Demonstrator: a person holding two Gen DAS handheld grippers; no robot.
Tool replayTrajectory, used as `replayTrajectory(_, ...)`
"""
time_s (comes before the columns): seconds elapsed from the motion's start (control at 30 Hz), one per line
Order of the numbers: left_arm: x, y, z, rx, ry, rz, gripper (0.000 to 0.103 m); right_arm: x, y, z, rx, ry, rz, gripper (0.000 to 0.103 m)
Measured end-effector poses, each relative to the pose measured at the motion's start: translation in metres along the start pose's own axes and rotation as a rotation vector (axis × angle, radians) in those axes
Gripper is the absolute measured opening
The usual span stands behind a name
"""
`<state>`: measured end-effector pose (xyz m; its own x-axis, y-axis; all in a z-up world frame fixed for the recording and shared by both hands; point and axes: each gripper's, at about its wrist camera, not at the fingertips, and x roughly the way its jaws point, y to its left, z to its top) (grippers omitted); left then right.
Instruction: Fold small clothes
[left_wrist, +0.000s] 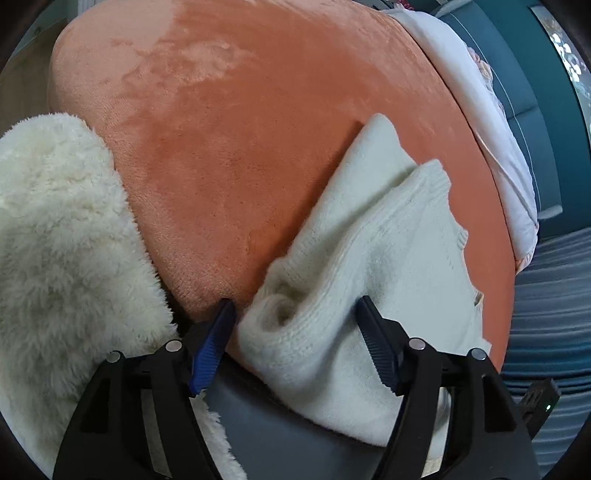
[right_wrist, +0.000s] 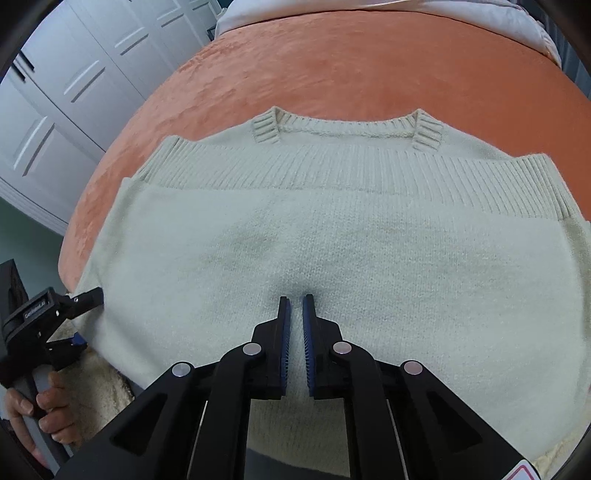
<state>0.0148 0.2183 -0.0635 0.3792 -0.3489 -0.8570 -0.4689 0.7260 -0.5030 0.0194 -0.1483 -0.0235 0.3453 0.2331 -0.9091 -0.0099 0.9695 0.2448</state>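
Observation:
A cream knit sweater (right_wrist: 332, 236) lies folded on the orange blanket (right_wrist: 332, 74), its ribbed hem and collar toward the far side. My right gripper (right_wrist: 296, 299) is shut, with nothing between its pads, tips pressing on the middle of the sweater. My left gripper (left_wrist: 295, 301) is open, its jaws either side of the sweater's thick folded left edge (left_wrist: 332, 280). The left gripper also shows in the right wrist view (right_wrist: 85, 317) at the sweater's left edge, held by a hand.
A fluffy white fleece (left_wrist: 55, 240) lies to the left of the sweater. A white pillow (left_wrist: 491, 122) lies along the far edge of the bed. White cupboard doors (right_wrist: 66, 92) stand beyond the bed's left side.

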Motion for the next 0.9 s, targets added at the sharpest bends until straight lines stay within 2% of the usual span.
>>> replayTrajectory(0.03, -0.001, -0.001, 0.002, -0.013, 0.002, -0.007, 0.052, 0.004, 0.002, 0.002, -0.006, -0.002, -0.001, 0.007)
replayTrajectory(0.07, -0.001, -0.002, 0.003, -0.009, 0.01, -0.046, 0.041, 0.004, 0.002, 0.002, -0.006, -0.005, 0.003, 0.007)
replayTrajectory(0.1, -0.004, -0.005, 0.004, -0.009, 0.016, -0.049, 0.032, 0.002, 0.0, 0.0, 0.0, -0.007, 0.011, 0.007)
replayTrajectory(0.13, -0.009, -0.008, 0.003, -0.009, 0.01, -0.064, 0.026, 0.003, -0.002, 0.0, 0.011, -0.01, 0.023, 0.007)
replayTrajectory(0.17, -0.018, -0.016, 0.002, 0.009, -0.002, -0.087, 0.024, 0.003, -0.004, 0.0, 0.026, -0.014, 0.04, 0.007)
replayTrajectory(0.23, -0.041, -0.046, -0.006, 0.114, -0.045, -0.121, 0.014, 0.001, -0.011, 0.0, 0.065, -0.027, 0.083, 0.007)
replayTrajectory(0.3, -0.065, -0.091, -0.018, 0.249, -0.085, -0.167, 0.014, -0.008, -0.021, -0.004, 0.113, -0.047, 0.128, 0.008)
replayTrajectory(0.33, -0.076, -0.119, -0.028, 0.328, -0.097, -0.205, 0.014, -0.015, -0.027, -0.008, 0.137, -0.061, 0.137, 0.014)
replayTrajectory(0.43, -0.097, -0.198, -0.068, 0.569, -0.117, -0.294, 0.014, -0.042, -0.053, -0.024, 0.196, -0.116, 0.12, 0.017)
replayTrajectory(0.5, -0.099, -0.243, -0.099, 0.712, -0.091, -0.364, 0.014, -0.061, -0.078, -0.036, 0.245, -0.151, 0.116, 0.018)
replayTrajectory(0.57, -0.086, -0.282, -0.135, 0.834, -0.027, -0.417, 0.014, -0.082, -0.11, -0.05, 0.312, -0.183, 0.092, 0.019)
replayTrajectory(0.63, -0.054, -0.312, -0.172, 0.947, 0.055, -0.411, 0.015, -0.102, -0.146, -0.067, 0.39, -0.214, 0.06, 0.026)
replayTrajectory(0.7, -0.006, -0.326, -0.208, 1.039, 0.132, -0.342, 0.017, -0.117, -0.174, -0.082, 0.454, -0.239, 0.028, 0.03)
replayTrajectory(0.73, 0.016, -0.327, -0.222, 1.068, 0.17, -0.3, 0.019, -0.124, -0.187, -0.089, 0.481, -0.25, 0.01, 0.03)
replayTrajectory(0.8, 0.042, -0.316, -0.236, 1.06, 0.22, -0.22, 0.019, -0.134, -0.203, -0.099, 0.517, -0.263, -0.011, 0.031)
replayTrajectory(0.87, 0.033, -0.302, -0.236, 1.05, 0.195, -0.25, 0.031, -0.146, -0.209, -0.103, 0.521, -0.28, -0.027, 0.039)
replayTrajectory(0.9, 0.023, -0.296, -0.232, 1.077, 0.163, -0.246, 0.05, -0.151, -0.207, -0.103, 0.503, -0.293, -0.041, 0.053)
